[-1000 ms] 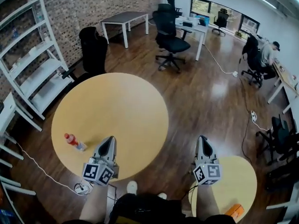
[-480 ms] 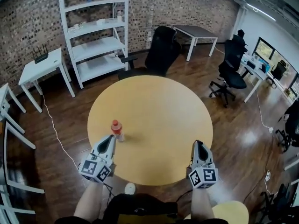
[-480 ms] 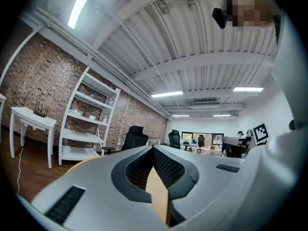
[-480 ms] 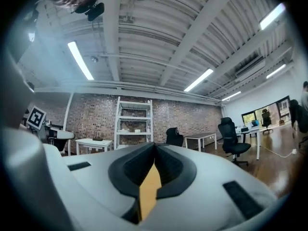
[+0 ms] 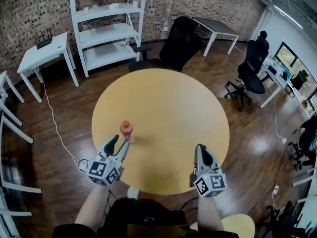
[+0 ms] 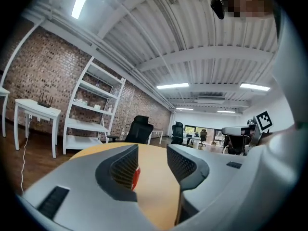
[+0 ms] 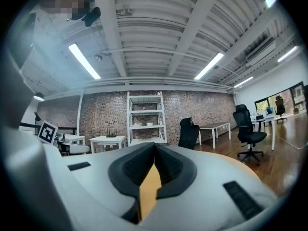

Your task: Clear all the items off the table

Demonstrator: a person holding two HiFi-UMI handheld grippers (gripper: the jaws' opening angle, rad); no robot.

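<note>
Left gripper point(image 5: 120, 141) over the round table's point(image 5: 173, 98) near-left edge: jaws partly apart, just been opening, gripping nothing.
Right gripper point(image 5: 200, 149) at the table's near-right edge, jaws together, empty. Red-capped bottle point(image 5: 126, 130) upright on the table's left part, just ahead of the left tips, untouched. Black chair point(image 5: 181, 43) beyond the table's far edge.

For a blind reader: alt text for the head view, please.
A red-capped bottle stands alone on a round table. The left gripper, jaws just opened with nothing between them, points at it; the right gripper is shut.
</note>
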